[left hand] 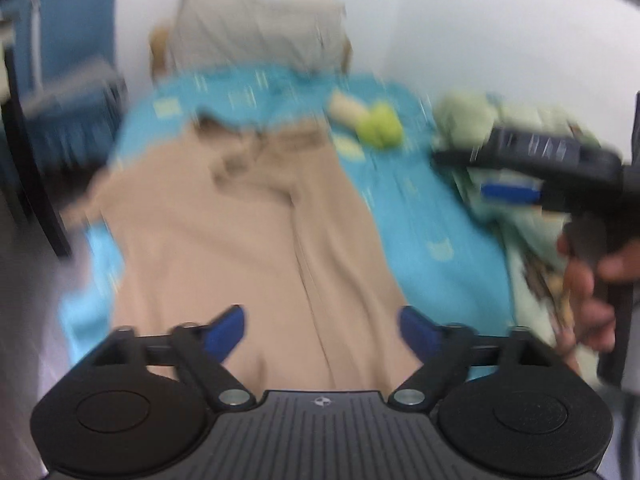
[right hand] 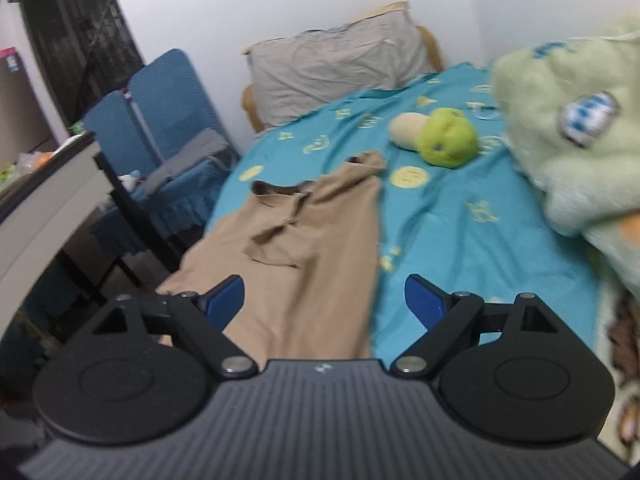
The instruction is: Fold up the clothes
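A beige garment [left hand: 240, 240] lies spread on the blue bed sheet [left hand: 432, 224], collar end toward the pillow. It also shows in the right wrist view [right hand: 312, 240], its near end hanging over the bed's left edge. My left gripper [left hand: 322, 330] is open and empty, above the garment's near end. My right gripper [right hand: 324, 300] is open and empty, above the garment's near right edge. The right gripper also shows in the left wrist view [left hand: 516, 168], held in a hand at the right, over the bed.
A grey pillow [right hand: 336, 68] lies at the bed head. A green and cream plush toy [right hand: 440, 136] sits on the blue sheet [right hand: 460, 216]. A pale green blanket [right hand: 576, 140] is heaped on the right. A blue chair [right hand: 168, 128] and a desk [right hand: 52, 200] stand left of the bed.
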A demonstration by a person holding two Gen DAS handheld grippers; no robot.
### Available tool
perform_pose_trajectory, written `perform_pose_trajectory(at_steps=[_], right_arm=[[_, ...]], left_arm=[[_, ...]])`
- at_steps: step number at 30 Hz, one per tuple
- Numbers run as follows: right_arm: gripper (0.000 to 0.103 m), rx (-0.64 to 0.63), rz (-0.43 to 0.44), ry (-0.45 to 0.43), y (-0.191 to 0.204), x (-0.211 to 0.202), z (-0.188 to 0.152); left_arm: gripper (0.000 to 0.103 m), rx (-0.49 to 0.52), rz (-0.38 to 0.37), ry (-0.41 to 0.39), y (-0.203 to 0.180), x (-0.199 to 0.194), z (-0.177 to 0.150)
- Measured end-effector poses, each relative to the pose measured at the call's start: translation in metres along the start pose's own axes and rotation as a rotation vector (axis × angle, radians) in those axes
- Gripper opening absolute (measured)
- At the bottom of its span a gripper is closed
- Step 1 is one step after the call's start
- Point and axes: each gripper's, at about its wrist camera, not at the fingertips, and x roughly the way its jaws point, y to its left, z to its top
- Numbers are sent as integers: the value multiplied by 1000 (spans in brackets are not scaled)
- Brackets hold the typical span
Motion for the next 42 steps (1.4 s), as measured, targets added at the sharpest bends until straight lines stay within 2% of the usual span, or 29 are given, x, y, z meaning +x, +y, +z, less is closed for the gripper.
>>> perform_pose_trajectory(at_steps=[2, 5, 8, 9, 10, 14, 18, 20, 23, 24, 27, 32, 36, 38, 40, 41, 42], right_arm=[[89, 0, 20, 13, 8, 22, 12], [89, 5, 51, 34, 19, 65, 29], [89, -17, 68, 42, 29, 121, 45], [85, -30, 67, 45, 31, 142, 49], [77, -43, 59, 53, 32, 166, 54], [75, -46, 25, 89, 35, 260, 69], [75, -8, -13, 82, 32, 325, 72], [68, 11, -65, 101, 27, 353, 72], [37, -44, -91, 97, 31, 373, 71], [22, -85, -91, 93, 37, 377, 70], [15, -170, -65, 88, 58, 382, 70], [15, -273, 19, 92, 107, 385, 76], [20, -391, -33, 168, 138, 389, 75], [36, -435, -42, 183, 148, 383, 73], [77, -478, -15, 158, 156, 371, 70], [87, -500, 9, 140, 160, 365, 68], [89, -522, 43, 132, 166, 359, 66]], left_arm=[[103, -7, 24, -74, 6, 8, 12], [103, -48, 38, -158, 20, 30, 13], [103, -104, 69, -172, 42, 48, 8], [103, -122, 80, -176, 50, 54, 7], [103, -141, 90, -180, 57, 60, 5], [103, -210, 127, -197, 85, 83, -2], [103, -238, 121, -189, 104, 95, -10], [102, -250, 113, -175, 109, 99, -12], [102, -260, 113, -185, 116, 103, -15], [102, -264, 111, -189, 119, 105, -17], [102, -295, 108, -178, 126, 111, -18], [102, -329, 112, -180, 133, 112, -16], [102, -322, 134, -191, 133, 108, -14], [102, -320, 146, -204, 133, 105, -13], [102, -328, 151, -218, 136, 100, -12], [102, -334, 151, -221, 137, 97, -11], [102, -337, 153, -213, 139, 96, -10]])
